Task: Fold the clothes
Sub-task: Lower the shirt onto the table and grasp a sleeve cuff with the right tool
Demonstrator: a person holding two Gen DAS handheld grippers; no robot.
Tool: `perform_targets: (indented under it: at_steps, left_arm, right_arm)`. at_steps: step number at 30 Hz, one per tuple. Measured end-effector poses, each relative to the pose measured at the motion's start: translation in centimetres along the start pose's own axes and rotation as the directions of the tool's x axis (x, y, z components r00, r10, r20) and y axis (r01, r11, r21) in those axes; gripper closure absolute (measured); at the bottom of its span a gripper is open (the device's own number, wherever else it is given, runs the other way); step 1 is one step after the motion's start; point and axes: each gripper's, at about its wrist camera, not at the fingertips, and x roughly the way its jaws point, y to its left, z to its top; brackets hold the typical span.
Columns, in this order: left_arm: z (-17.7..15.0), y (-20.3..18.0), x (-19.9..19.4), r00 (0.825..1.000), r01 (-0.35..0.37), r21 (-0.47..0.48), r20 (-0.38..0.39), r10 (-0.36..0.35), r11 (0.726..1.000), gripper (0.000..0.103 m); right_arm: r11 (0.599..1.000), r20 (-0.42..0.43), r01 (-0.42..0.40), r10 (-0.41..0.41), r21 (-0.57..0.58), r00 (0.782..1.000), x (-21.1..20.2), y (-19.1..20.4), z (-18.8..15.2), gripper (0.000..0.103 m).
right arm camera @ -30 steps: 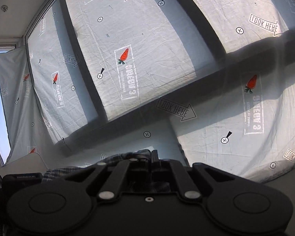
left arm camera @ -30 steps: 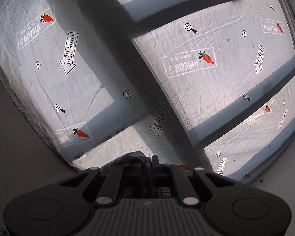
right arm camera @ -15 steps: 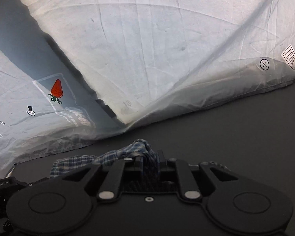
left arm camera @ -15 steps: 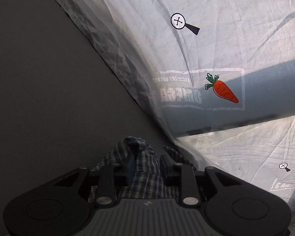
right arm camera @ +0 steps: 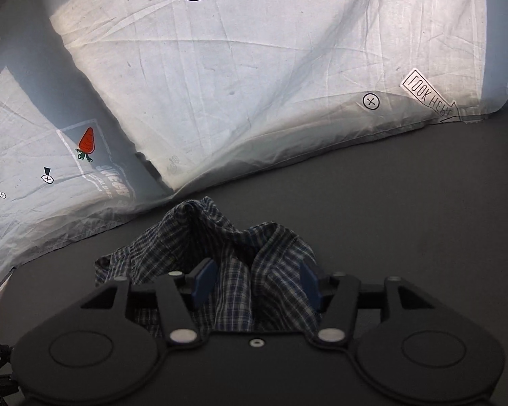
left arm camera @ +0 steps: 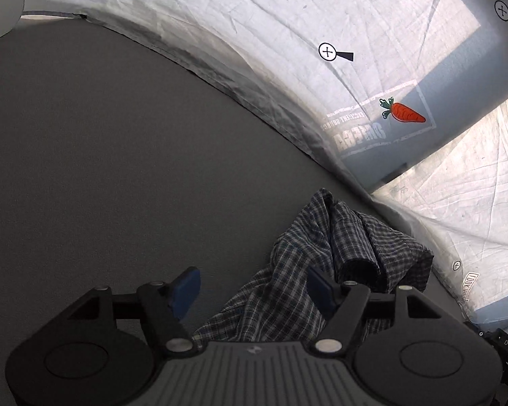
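Left wrist view: a dark checked shirt (left arm camera: 325, 260) lies bunched in a loose heap on a grey tabletop (left arm camera: 118, 169), close to the table's far edge, where a white printed sheet (left arm camera: 389, 34) hangs as a backdrop. The left gripper (left arm camera: 254, 287) points down at the heap with its jaws opening; its blue-padded fingers (left arm camera: 184, 291) stand well apart, the cloth passing between them, the left pad over bare table and the right pad at the fabric's folds, neither pressing on it. In the right wrist view, the same shirt (right arm camera: 220, 237) rises in two soft peaks ahead of the right gripper (right arm camera: 255, 286), whose jaws are also opening, with cloth lying slack between the blue pads. An orange carrot print (right arm camera: 87, 141) and a "LOOK HERE" arrow (right arm camera: 430, 98) mark the crumpled sheet behind the table.
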Motion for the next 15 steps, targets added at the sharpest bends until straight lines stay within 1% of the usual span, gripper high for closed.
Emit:
perform_targets:
  at_steps: [3,4,6,8,11,13,15]
  left_arm:
    - [-3.9,1.4,-2.9,0.998,-0.053,0.059,-0.028,0.055,0.997,0.031]
    - [-5.3,2.1,-3.7,0.997,-0.069,0.070,-0.038,0.071,0.995,0.028]
    - [-8.1,3.3,-5.4,0.993,-0.098,0.090,-0.057,0.103,0.991,0.027]
    - [-10.7,4.3,-6.5,0.989,-0.121,0.101,-0.072,0.129,0.987,0.026]
    - [-14.0,5.5,-7.6,0.982,-0.153,0.109,-0.090,0.163,0.982,0.025]
    - [-15.6,5.9,-8.1,0.978,-0.168,0.113,-0.102,0.180,0.979,0.025]
    - [-16.7,6.2,-8.5,0.978,-0.169,0.107,-0.109,0.181,0.980,0.024]
  right_arm:
    - [0.997,-0.005,0.073,-0.073,-0.024,0.997,-3.4,-2.6,-3.9,0.044]
    - [0.994,-0.009,0.102,-0.103,-0.035,0.995,-4.5,-3.4,-5.5,0.044]
    - [0.987,-0.031,0.149,-0.151,-0.054,0.988,-6.6,-5.6,-8.8,0.044]
    - [0.982,-0.063,0.181,-0.184,-0.048,0.981,-7.9,-7.5,-11.8,0.044]
    - [0.975,-0.105,0.219,-0.220,-0.025,0.970,-9.4,-10.0,-15.7,0.044]
    - [0.973,-0.134,0.231,-0.230,-0.008,0.964,-10.1,-11.1,-17.6,0.044]
    - [0.978,-0.153,0.210,-0.205,0.012,0.967,-10.8,-11.9,-19.4,0.044]
